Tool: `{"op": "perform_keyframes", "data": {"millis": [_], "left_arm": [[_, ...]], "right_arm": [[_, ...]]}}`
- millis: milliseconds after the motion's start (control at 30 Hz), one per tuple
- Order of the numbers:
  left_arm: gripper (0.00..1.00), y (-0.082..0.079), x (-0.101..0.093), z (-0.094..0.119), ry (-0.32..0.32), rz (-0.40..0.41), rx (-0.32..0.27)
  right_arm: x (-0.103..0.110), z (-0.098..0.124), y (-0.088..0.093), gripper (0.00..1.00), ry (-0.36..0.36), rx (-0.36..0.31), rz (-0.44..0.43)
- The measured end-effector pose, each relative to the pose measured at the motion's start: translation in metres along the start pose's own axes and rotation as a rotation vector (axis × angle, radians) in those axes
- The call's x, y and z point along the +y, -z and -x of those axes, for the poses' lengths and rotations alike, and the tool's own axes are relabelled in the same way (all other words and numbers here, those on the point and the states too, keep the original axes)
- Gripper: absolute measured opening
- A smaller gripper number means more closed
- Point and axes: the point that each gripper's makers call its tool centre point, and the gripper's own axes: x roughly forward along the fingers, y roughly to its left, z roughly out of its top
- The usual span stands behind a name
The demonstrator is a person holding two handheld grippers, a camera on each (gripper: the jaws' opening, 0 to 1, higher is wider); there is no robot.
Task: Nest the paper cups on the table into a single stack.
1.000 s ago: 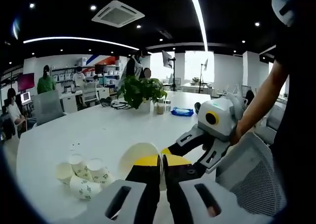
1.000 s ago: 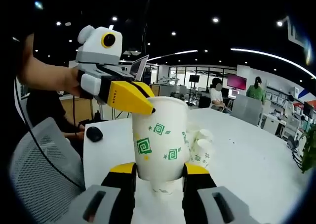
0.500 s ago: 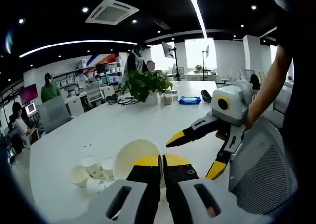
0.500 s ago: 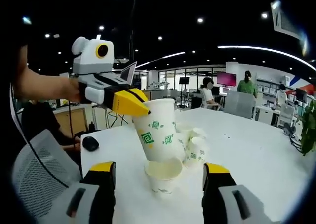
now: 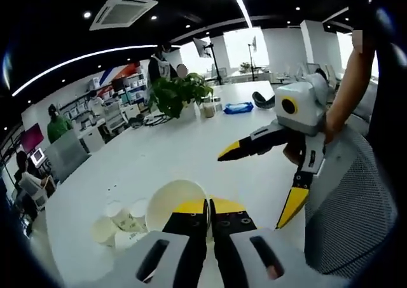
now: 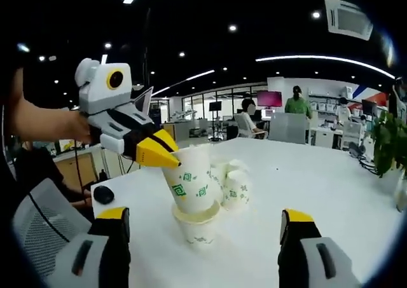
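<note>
Since a second ago the right gripper [image 6: 202, 246] has let go of the cup and backed off: its jaws, then pressed on the cup's sides, now stand wide apart at 7 and 5 o'clock in the right gripper view, touching nothing. In the left gripper view it [image 5: 267, 180] hangs at 2 o'clock, splayed, above the white table [image 5: 159, 157].

The left gripper [image 6: 166, 164] has its jaws clamped together on the rim of the printed cup [image 6: 189, 187], one inside the mouth, one outside. In its own view the jaws meet at 6 o'clock over the cup's open mouth [image 5: 173, 202].

That held cup sits tilted, its base partly lowered into the bottom cup [image 6: 198, 227], which stands upright on the table. Its long axis leans toward 11 o'clock, so it is not yet seated square. Judging by that, the coming move is the left gripper's: straighten the cup and press down along the lower cup's axis.

Loose cups [image 6: 233, 187] lie clustered just behind at 1 o'clock, waiting; they [image 5: 117, 221] show at 8 o'clock in the left gripper view.
</note>
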Motion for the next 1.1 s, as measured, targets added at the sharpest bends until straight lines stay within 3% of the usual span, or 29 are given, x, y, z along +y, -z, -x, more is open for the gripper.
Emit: {"op": "perform_keyframes", "data": {"millis": [433,700,1100], "left_arm": [[0.0,0.016,-0.001,-0.013,0.026,-0.05,0.063],[0.0,0.032,-0.007,-0.023,0.06,-0.06,0.111],[0.0,0.042,-0.006,-0.034,0.051,-0.058,0.14]], "right_arm": [[-0.012,0.004,0.014,0.98,0.069,0.021,-0.032],[-0.008,0.004,0.019,0.97,0.067,0.038,-0.024],[-0.006,0.004,0.02,0.95,0.071,0.048,-0.01]]}}
